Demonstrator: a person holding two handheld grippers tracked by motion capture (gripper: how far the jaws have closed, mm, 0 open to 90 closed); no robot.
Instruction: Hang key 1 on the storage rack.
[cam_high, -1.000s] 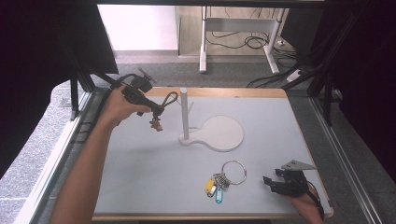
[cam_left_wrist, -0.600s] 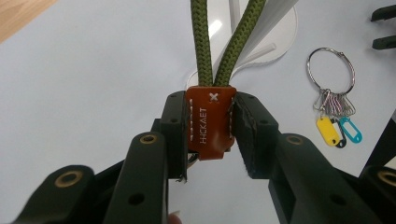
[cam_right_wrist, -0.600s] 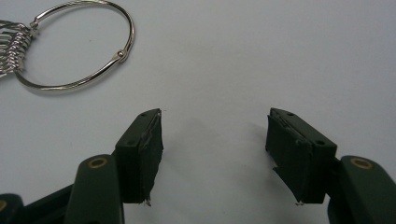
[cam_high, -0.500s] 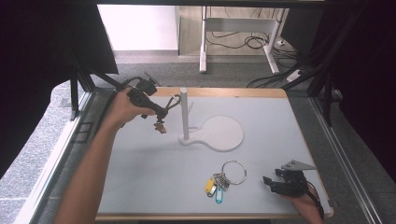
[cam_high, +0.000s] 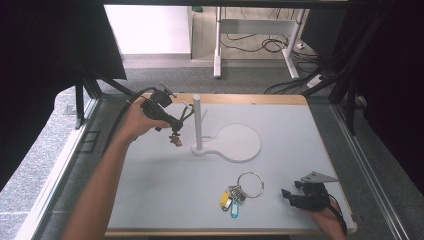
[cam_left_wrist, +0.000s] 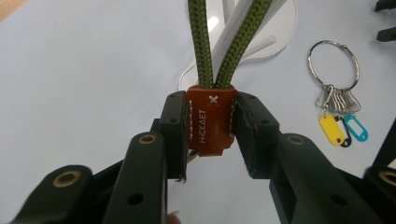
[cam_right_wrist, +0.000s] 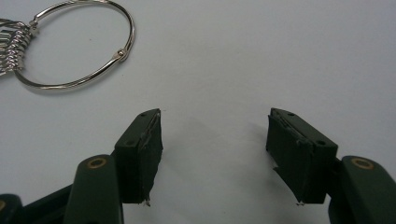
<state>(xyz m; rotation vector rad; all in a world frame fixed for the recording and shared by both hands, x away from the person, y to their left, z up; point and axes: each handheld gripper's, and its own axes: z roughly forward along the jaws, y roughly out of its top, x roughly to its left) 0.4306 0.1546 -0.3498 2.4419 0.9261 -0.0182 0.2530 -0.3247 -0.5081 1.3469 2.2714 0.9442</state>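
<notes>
We had the left claw (cam_high: 176, 120) clamped on the brown leather tab (cam_left_wrist: 210, 120) of a keychain, both pads pressing its sides, with the two strands of its olive cord loop (cam_left_wrist: 219, 42) running away from the jaws toward the white stand (cam_high: 227, 142). In the high view, the tab hung in the air just beside the stand's upright post (cam_high: 197, 122), raised off the counter (cam_high: 150, 185) and near the post's upper half. Whether the loop had already passed over the post's top, we could not tell; the cord was too thin there to read.

Our right claw (cam_right_wrist: 212, 149) rested low at the near right of the counter with its jaws wide apart and nothing between them. The large key ring (cam_high: 250, 184) with its bunch of keys and yellow and blue tags (cam_high: 229, 202) lay flat on the counter just to its left, untouched.

As we judged it, the pickup of the leather keychain was done and the hanging was in hand; what remained was settling the loop on the post, letting go, and then dealing with the ring of keys.
</notes>
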